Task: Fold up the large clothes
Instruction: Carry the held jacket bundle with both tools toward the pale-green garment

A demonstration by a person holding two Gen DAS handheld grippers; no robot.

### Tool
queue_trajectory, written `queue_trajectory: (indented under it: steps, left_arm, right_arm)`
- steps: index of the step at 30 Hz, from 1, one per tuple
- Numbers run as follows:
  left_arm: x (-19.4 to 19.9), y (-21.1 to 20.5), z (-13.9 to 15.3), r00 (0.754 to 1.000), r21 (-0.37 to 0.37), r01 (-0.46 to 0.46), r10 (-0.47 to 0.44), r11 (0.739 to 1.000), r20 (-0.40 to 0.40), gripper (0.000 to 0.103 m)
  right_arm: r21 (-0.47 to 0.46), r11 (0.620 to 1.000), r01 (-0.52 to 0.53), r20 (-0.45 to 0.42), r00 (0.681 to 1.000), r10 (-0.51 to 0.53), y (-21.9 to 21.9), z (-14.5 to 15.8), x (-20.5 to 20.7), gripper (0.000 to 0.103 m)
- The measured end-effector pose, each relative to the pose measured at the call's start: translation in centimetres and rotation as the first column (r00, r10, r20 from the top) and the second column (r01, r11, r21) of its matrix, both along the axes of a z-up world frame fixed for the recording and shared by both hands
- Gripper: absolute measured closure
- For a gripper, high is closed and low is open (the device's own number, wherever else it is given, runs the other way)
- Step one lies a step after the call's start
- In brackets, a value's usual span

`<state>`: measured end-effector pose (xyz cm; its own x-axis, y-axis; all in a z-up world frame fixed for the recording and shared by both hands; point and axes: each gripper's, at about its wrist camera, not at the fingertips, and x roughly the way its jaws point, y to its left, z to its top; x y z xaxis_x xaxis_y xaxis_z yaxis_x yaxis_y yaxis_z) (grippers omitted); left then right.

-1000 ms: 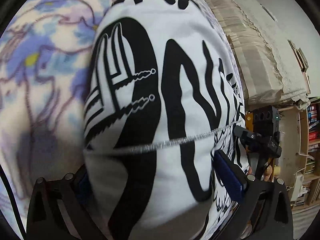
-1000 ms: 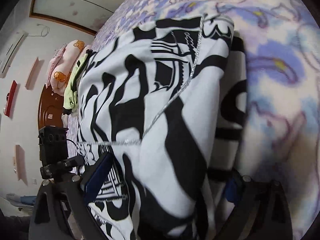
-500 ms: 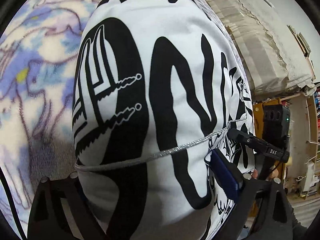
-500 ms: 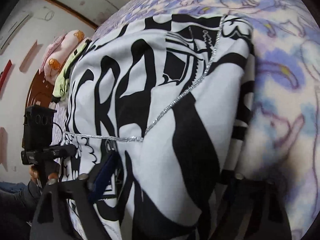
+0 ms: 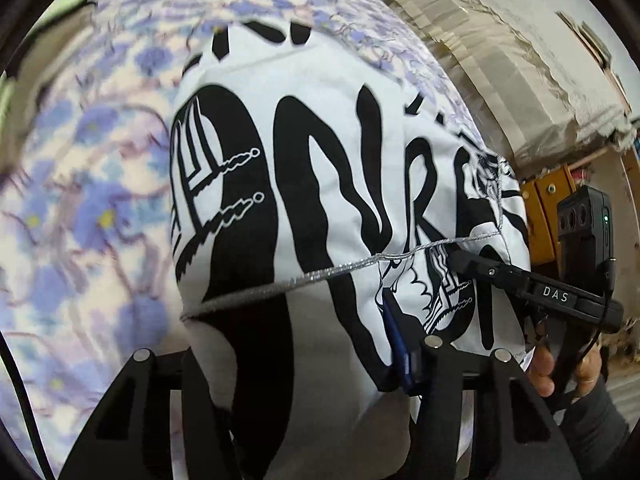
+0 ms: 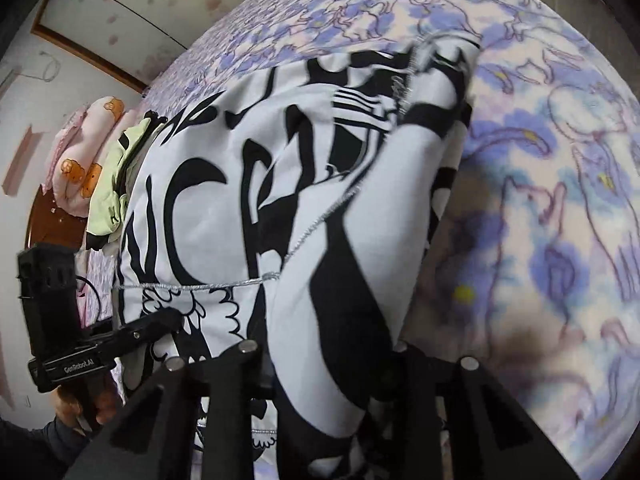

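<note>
Gripping the black-and-white garment (image 5: 320, 200), both claws clamp its edge above the floral bedspread (image 6: 540, 200), pillows (image 6: 80, 168) nearby.

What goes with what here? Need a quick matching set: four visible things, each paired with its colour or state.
1. garment
2. bedspread
3. left gripper
4. pillow

a. pink with orange bears
b. black-and-white print
c. shut on cloth
d. purple floral

Pairs: 1-b, 2-d, 3-c, 4-a
</note>
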<state>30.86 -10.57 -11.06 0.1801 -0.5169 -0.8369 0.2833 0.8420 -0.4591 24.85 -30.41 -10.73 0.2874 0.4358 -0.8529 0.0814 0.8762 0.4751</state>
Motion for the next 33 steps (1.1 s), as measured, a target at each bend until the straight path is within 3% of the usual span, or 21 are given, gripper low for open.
queue_trajectory:
  steps: [8, 14, 23, 28, 33]
  left_arm:
    - [-0.2, 5.3, 6.9, 1.000, 0.047, 0.005, -0.004, 0.999, -0.009, 0.051]
    - [0.6, 12.7, 11.9, 0.998, 0.044, -0.058, 0.057, 0.997, 0.025, 0.051]
    - [5.8, 29.0, 17.8, 0.977, -0.003, -0.175, 0.174, 0.985, 0.120, 0.050]
    - [12.6, 36.5, 17.9, 0.968, -0.019, -0.179, 0.179, 0.984, 0.175, 0.050]
    - [20.1, 42.3, 15.1, 0.976, -0.013, -0.157, 0.157, 0.987, 0.148, 0.049]
  right_arm:
    - [0.080, 0.996, 0.041, -0.027, 0.999, -0.039, 5.6, 4.4, -1.3, 0.077]
    - [0.118, 0.992, -0.043, 0.011, 0.999, 0.042, 12.8, 8.7, 1.2, 0.077]
    - [0.148, 0.956, -0.254, 0.147, 0.961, 0.233, 26.8, 14.9, 10.9, 0.077]
    - [0.171, 0.941, -0.292, 0.205, 0.945, 0.256, 32.6, 15.6, 17.2, 0.077]
    - [0.224, 0.939, -0.262, 0.193, 0.956, 0.221, 36.8, 12.9, 23.5, 0.077]
